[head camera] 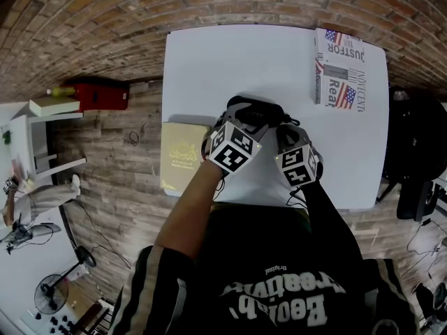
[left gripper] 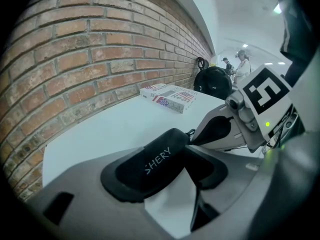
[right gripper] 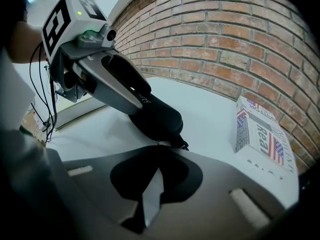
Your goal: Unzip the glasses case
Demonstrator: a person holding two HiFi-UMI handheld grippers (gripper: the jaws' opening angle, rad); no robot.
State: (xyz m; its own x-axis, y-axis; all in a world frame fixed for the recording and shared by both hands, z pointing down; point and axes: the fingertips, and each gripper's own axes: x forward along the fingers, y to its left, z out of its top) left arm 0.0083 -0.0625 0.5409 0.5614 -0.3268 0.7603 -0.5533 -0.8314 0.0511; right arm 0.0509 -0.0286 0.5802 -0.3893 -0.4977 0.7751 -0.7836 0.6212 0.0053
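The black glasses case [left gripper: 165, 151] (white lettering on its lid) lies near the middle of the white table [head camera: 230, 61], clamped across its width between the wide-set jaws of the left gripper [left gripper: 167, 173]. The right gripper [right gripper: 157, 156] has its jaws pressed together, tips right at the case's narrow end, just beside the small zipper pull [right gripper: 181, 145]; whether they pinch any part of it cannot be told. In the head view, a flag-printed book [head camera: 339, 68] lies at 1 o'clock from the case, well apart, and a yellow book [head camera: 183, 155] lies at 8 o'clock by the table's edge.
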